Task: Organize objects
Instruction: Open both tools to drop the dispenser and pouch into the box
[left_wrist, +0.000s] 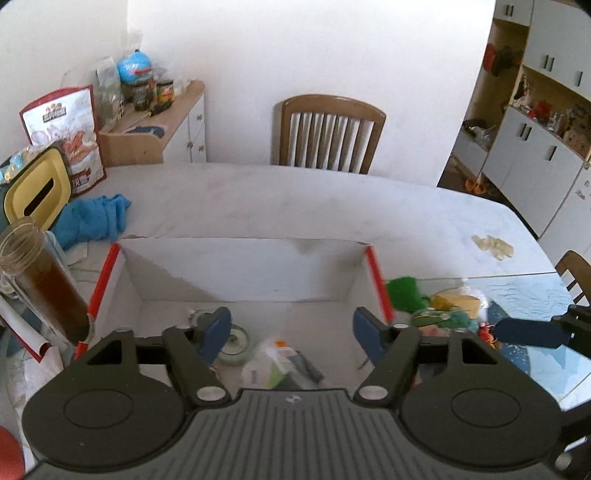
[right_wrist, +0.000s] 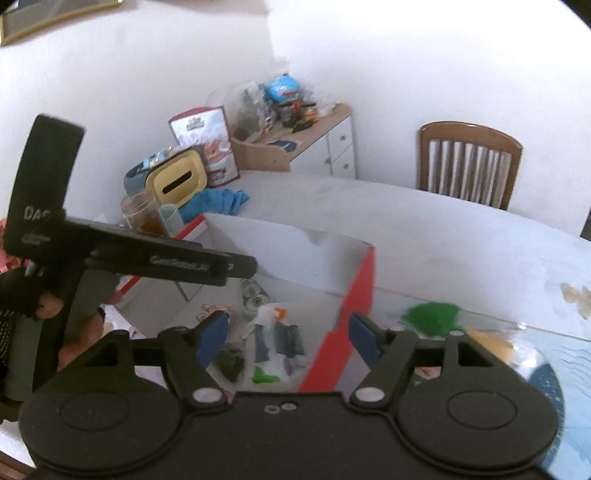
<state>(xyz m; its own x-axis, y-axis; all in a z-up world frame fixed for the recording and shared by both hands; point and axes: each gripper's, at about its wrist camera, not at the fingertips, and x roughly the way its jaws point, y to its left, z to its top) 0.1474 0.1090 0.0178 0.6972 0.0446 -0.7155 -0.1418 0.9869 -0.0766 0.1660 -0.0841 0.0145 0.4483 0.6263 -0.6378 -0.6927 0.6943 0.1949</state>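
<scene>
A white cardboard box with red edges (left_wrist: 243, 273) stands open on the table; it also shows in the right wrist view (right_wrist: 354, 291). Inside lie a small round tin (left_wrist: 234, 341), a clear packet with dark items (left_wrist: 280, 365) (right_wrist: 277, 336) and other small things. My left gripper (left_wrist: 291, 330) is open and empty above the box's near side. My right gripper (right_wrist: 284, 330) is open and empty over the box's right wall. A green fluffy item (left_wrist: 404, 291) (right_wrist: 432, 315), a yellow piece (left_wrist: 458, 301) and other small objects lie right of the box.
A jar of brown liquid (left_wrist: 44, 280), a yellow-lidded container (left_wrist: 37, 194), a blue cloth (left_wrist: 92, 218) and a red-white bag (left_wrist: 70, 129) stand at the left. A wooden chair (left_wrist: 328, 133) is beyond the table. A blue patterned mat (left_wrist: 528, 332) lies at the right.
</scene>
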